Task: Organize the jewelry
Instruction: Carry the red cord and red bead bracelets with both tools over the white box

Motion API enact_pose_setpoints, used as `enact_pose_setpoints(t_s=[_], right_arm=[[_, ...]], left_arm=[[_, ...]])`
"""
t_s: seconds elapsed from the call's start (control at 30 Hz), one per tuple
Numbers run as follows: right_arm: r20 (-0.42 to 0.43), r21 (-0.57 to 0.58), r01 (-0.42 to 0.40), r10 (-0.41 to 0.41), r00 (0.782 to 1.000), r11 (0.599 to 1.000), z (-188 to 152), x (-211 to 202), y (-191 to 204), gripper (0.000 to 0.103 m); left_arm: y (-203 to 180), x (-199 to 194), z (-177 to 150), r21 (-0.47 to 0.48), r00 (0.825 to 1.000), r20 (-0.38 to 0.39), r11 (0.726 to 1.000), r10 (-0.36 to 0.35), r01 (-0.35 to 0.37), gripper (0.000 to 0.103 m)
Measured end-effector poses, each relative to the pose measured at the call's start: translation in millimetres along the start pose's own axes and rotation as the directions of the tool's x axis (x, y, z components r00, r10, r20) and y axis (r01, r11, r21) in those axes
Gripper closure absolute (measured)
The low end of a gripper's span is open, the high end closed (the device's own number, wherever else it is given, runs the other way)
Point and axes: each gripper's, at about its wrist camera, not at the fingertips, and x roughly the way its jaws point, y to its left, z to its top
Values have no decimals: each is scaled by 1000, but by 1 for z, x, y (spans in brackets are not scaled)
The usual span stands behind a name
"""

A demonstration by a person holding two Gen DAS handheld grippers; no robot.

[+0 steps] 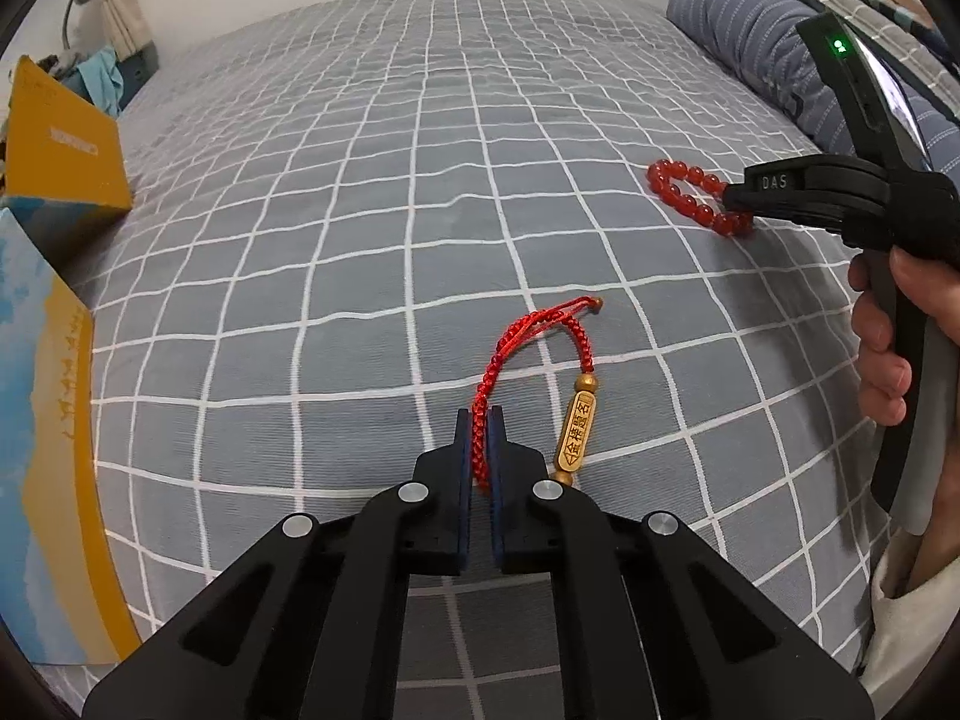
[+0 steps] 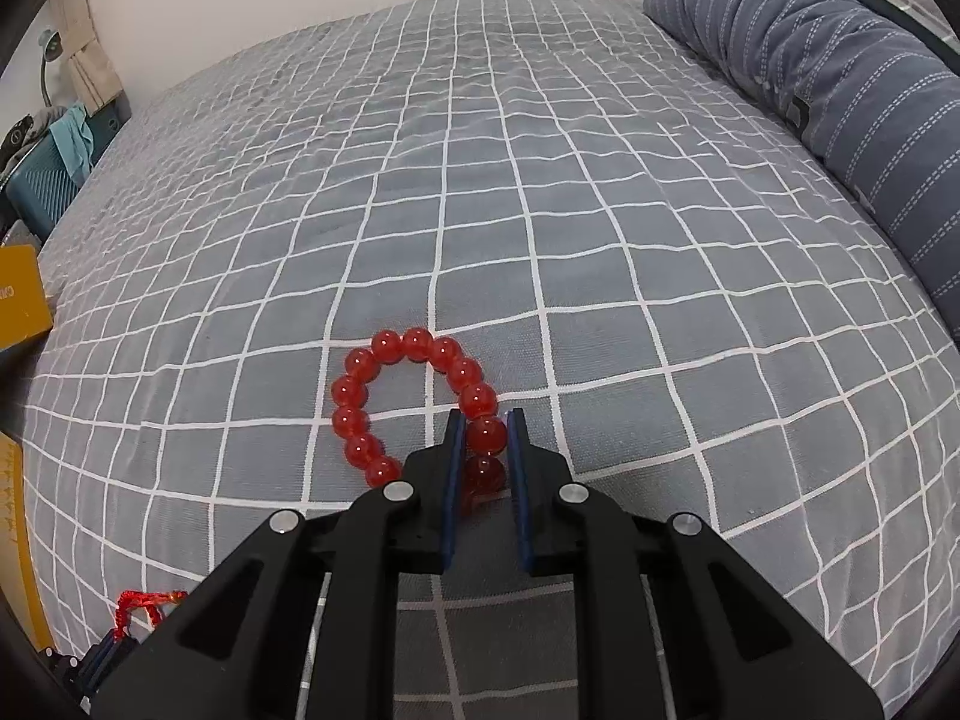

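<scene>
Your left gripper (image 1: 480, 420) has its fingers nearly together around the red cord bracelet (image 1: 528, 342), with the braided strand running between the blue pads; it looks pinched, though how tightly you cannot tell. The bracelet lies on the bed (image 1: 360, 210) near the edge closest to you, its loop stretching away from the jaws and its gold charm (image 1: 575, 437) resting on the sheet just beside the right finger. Treat this one as light and limp: the cord will sag and swing once lifted, and the charm is probably the heaviest part, so it should hang lowest. A grip on the braid is sound, since the weave gives the pads something to bite on.

Your right gripper (image 2: 485, 438) sits a bead's width open, straddling the bead bracelet (image 2: 414, 402), which lies flat on the bed toward the pillow (image 2: 840, 90) side. One bead sits between the pads and seems to touch them. These beads look hard, glossy and round, so expect them to roll or squirt out of a flat-pad pinch. Close squarely on the middle of one bead, or lower so the pads catch the string line between two.

The yellow box (image 1: 66, 144) stands at the bed's left edge, a likely place for both.
</scene>
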Motion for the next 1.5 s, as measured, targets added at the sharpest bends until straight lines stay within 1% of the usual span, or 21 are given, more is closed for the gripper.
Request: enact_pose_setpoints(t_s=[0.07,0.47,1.03,1.3,1.5], right_arm=[[9,-5,2,-2,1000,1000,0,-4,2,90],[53,-14,-3,3,999,1000,1,-30,8,90],[114,-35,0,4,993,999,-9,-78,17,90],[145,-63,15,-6,989,998,-27,-105,23,90],[158,-84,-1,14,987,996,-46,-124,29,90]], left_arm=[[3,-3,1,-6,1000,7,1000,12,-12,99],[15,-21,5,-27,999,37,999,23,-22,99],[23,-52,-3,-40,996,80,999,28,-25,99],[25,-69,-13,-46,994,103,999,32,-27,99],[26,-81,-18,-60,992,116,998,40,-33,99]])
